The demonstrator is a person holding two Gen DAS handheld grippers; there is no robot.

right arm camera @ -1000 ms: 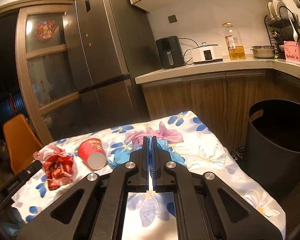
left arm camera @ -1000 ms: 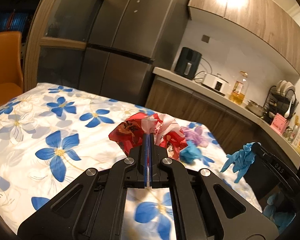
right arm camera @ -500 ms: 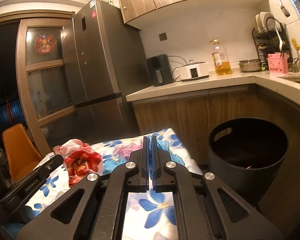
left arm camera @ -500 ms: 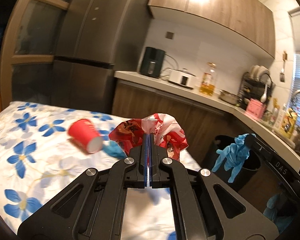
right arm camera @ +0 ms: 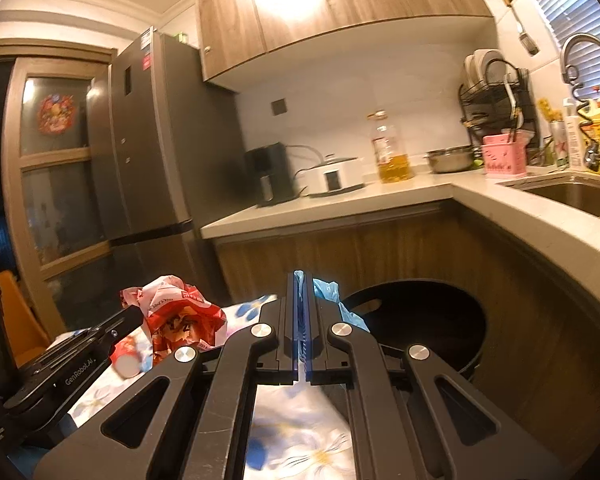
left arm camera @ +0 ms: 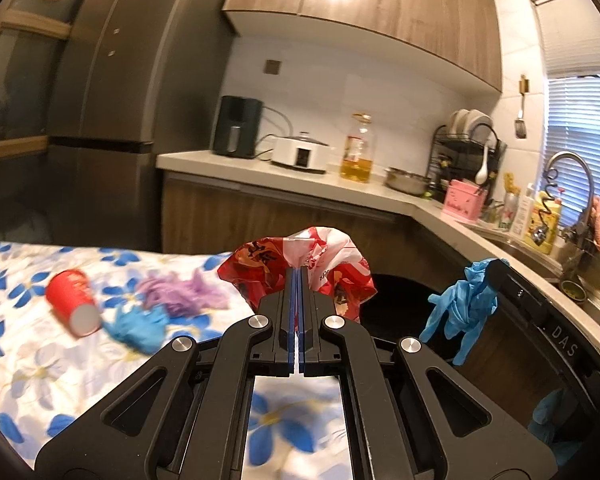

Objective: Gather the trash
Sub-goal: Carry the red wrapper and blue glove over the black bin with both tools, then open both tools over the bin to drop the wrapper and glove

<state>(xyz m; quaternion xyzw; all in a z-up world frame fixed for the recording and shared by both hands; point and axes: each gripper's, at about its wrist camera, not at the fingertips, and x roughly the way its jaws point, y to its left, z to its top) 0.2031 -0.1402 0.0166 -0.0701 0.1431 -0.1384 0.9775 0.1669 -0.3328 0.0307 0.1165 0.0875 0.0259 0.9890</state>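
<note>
The left tool (left arm camera: 298,276) was clenched on a crumpled red-and-white plastic bag (left arm camera: 300,268), carried clear of the flowered desk (left arm camera: 28,360) and just short of the black trash bin (right arm camera: 420,320), presumably so it could drop straight in. The right tool (right arm camera: 302,280) was clamped on a blue disposable glove (right arm camera: 328,290) that dangled right beside the bin's near rim, held high enough to clear it. Farther from the bin, on the desk, lay a red paper cup (left arm camera: 72,300), a purple glove (left arm camera: 184,292) and another blue glove (left arm camera: 138,326), not yet collected.
</note>
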